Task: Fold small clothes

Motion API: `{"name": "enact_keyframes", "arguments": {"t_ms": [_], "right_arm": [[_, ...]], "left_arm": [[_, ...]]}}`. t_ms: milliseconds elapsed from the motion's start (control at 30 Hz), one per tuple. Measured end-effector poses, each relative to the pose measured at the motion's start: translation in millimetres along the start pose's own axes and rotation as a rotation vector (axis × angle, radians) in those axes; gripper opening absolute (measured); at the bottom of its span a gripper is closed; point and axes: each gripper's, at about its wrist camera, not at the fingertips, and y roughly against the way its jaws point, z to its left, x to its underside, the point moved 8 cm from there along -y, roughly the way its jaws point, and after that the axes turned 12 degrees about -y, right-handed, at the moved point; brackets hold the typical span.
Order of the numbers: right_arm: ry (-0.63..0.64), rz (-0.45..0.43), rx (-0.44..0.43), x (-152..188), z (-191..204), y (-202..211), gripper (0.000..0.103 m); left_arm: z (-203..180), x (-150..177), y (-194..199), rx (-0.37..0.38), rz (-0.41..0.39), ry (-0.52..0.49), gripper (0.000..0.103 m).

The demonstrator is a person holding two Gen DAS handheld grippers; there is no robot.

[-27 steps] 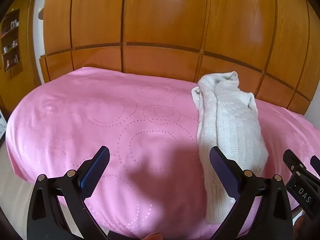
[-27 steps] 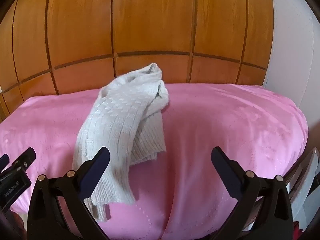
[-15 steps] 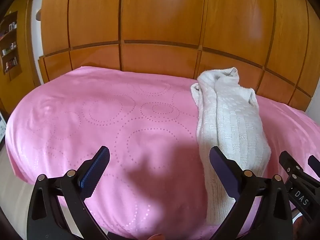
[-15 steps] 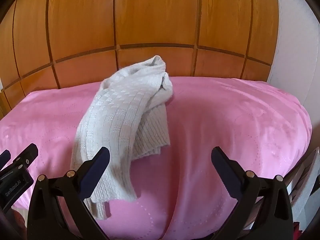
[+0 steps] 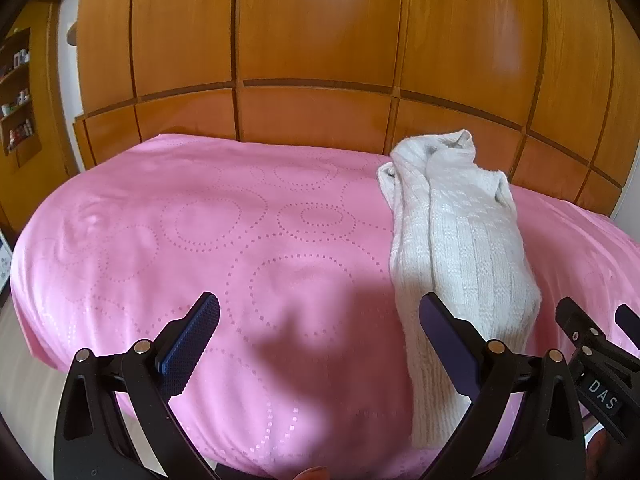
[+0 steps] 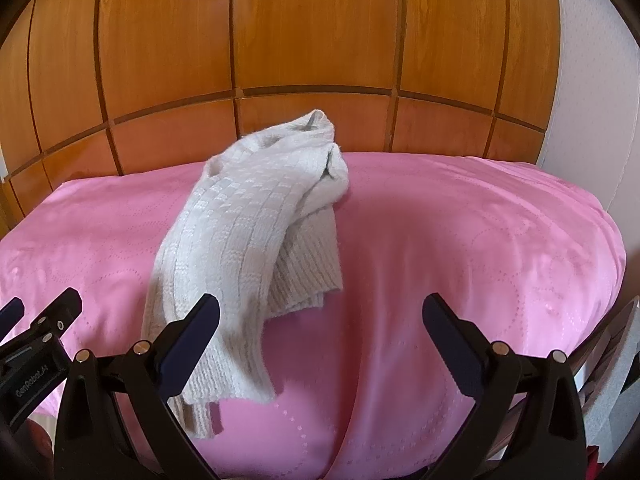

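Observation:
A cream knitted sweater [image 5: 456, 248] lies bunched in a long heap on the pink bedspread [image 5: 240, 240], running from the far edge to the near edge. In the right wrist view the sweater [image 6: 248, 232] sits left of centre, a ribbed part hanging over the near edge. My left gripper [image 5: 320, 332] is open and empty, above the near edge, its right finger just in front of the sweater's near end. My right gripper [image 6: 320, 332] is open and empty, its left finger in front of the sweater's lower part.
A wooden panelled wardrobe [image 5: 320, 60] stands right behind the bed. Shelves [image 5: 16, 92] are at the far left. A white wall [image 6: 592, 80] is at the right. The other gripper shows at each view's side [image 5: 600, 372] [image 6: 32, 344].
Both views have shifted slightly; the sweater and bed appear a little lower and closer in the right wrist view. The sweater itself has not moved. Both grippers stay open.

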Motion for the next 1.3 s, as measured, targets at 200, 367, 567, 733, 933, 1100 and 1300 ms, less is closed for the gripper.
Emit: {"name": "enact_keyframes", "arguments": {"t_ms": [200,367,567,733,933,1100,1300], "right_arm": [[0.009,0.004,-0.014,2.6,2.1,2.2,0.101],[-0.015,0.011,-0.049,2.3,0.4,9.5,0.101],[-0.053,0.027,-0.084,8.5,-4.2,18.1,0.101],[-0.035,0.014,-0.107,14.1,-1.6,29.9,0.101],[-0.014,0.019,-0.123,18.5,1.2,34.1,0.101],[-0.018,0.015,-0.130,18.2,-1.0,36.3,0.101],[-0.014,0.013,-0.164,19.7,2.9,39.2,0.101]], "left_arm": [[-1.1,0.3,0.0,-0.005,0.004,-0.006,0.099],[-0.4,0.4,2.0,-0.018,0.005,-0.005,0.099],[3.0,4.1,8.4,-0.028,-0.009,0.001,0.099],[4.9,4.2,11.0,-0.031,-0.012,0.004,0.099],[5.3,5.3,11.4,-0.029,-0.014,0.009,0.099],[6.1,3.5,9.2,-0.025,-0.006,0.009,0.099],[5.5,4.1,5.3,-0.022,0.005,0.007,0.099]]}}
